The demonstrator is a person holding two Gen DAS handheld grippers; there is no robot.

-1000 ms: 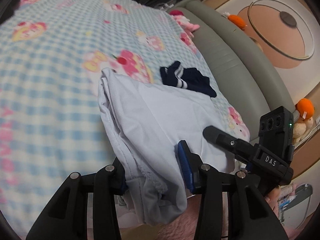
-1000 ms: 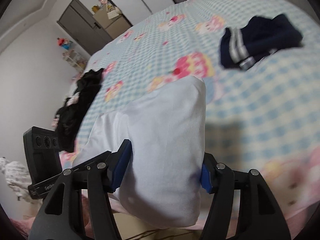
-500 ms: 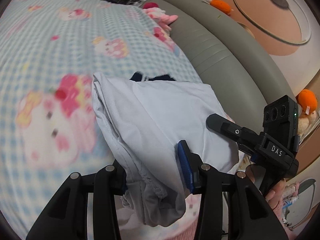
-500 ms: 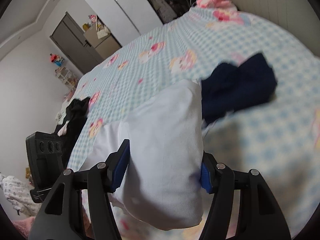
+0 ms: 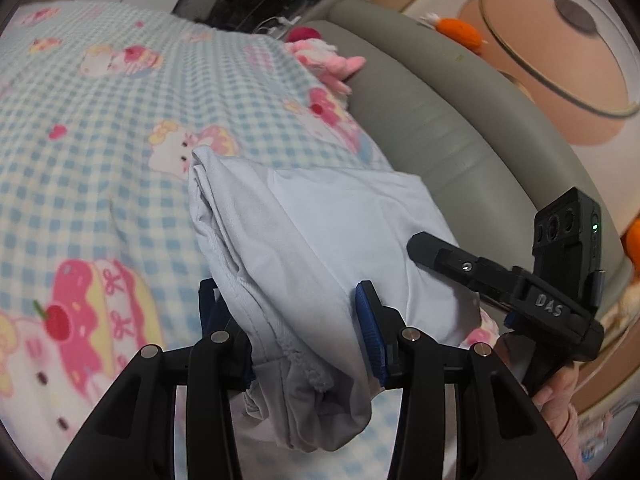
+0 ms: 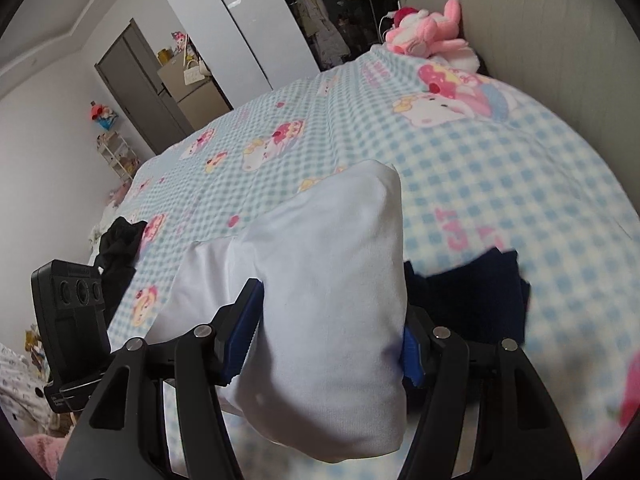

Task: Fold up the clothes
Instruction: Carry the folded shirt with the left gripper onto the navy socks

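Presently, the left gripper (image 5: 294, 320) is clamped on a bunched end of the white garment (image 5: 320, 240); both blue pads (image 5: 370, 336) are pressed against the fabric, which fills the gap between them at a medium spread. Folded layers and a hem are seen hanging below the jaws. The right gripper (image 6: 328, 336) is likewise pinched on the same white garment (image 6: 320, 280), its blue pads (image 6: 244, 332) set against either side of a thick folded bundle, with the jaws somewhat wider than on the left. The garment is held up between the two grippers, above the blue checked bedspread (image 5: 100, 152), near the edge that meets the grey padded headboard (image 5: 440, 128). A dark navy garment (image 6: 472, 292) is seen lying on the bedspread (image 6: 500, 168) just beside and partly behind the right-hand bundle. A pink plush toy (image 6: 424, 36) is located at the bedspread's far corner against the headboard, and a black garment (image 6: 118, 248) lies at the opposite edge.
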